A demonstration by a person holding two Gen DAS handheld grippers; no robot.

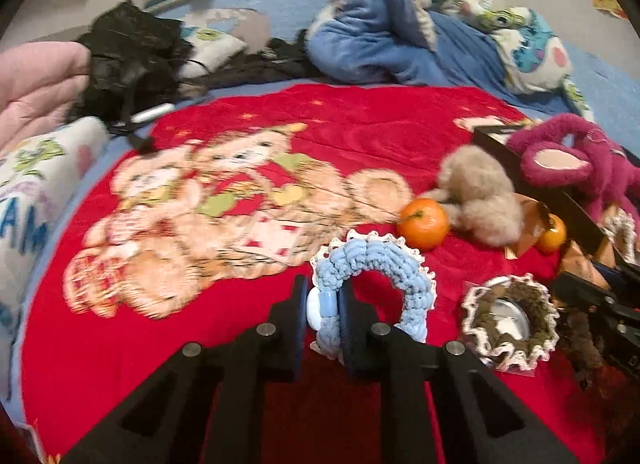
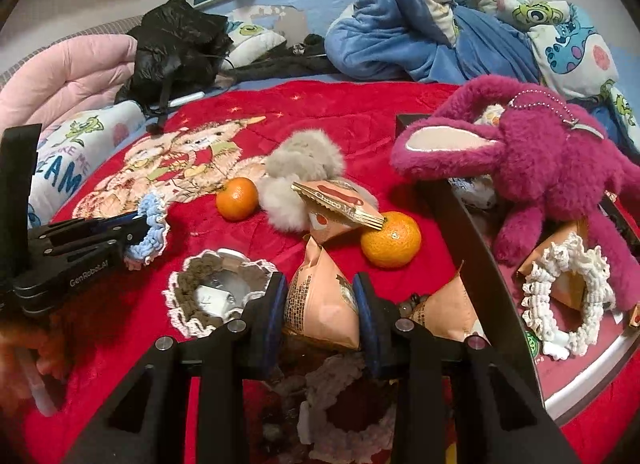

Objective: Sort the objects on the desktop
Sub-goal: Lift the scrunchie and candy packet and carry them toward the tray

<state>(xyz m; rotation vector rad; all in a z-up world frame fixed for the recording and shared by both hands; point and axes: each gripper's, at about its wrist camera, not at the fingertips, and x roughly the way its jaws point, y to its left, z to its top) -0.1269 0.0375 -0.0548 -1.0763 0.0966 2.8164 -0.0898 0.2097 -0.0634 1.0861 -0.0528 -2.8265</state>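
Observation:
My left gripper [image 1: 324, 312] is shut on a light blue crocheted scrunchie [image 1: 384, 260] with white lace trim, just above the red blanket [image 1: 360, 136]. From the right wrist view the left gripper [image 2: 138, 232] comes in from the left with the blue scrunchie [image 2: 154, 228] at its tip. My right gripper [image 2: 320, 292] is shut on a peach snack packet [image 2: 320, 308]. A brown scrunchie [image 2: 216, 288] with white lace lies between the two grippers, over a silvery round thing. A pinkish scrunchie [image 2: 340, 404] lies under the right gripper.
Two oranges [image 2: 237, 198] [image 2: 391, 239], a grey fluffy pom [image 2: 300, 168] and more snack packets [image 2: 344, 204] lie on the blanket. A dark tray [image 2: 452, 200] at the right holds a magenta plush [image 2: 552, 168] and a white scrunchie [image 2: 560, 296]. Bedding and a black bag [image 2: 176, 44] lie behind.

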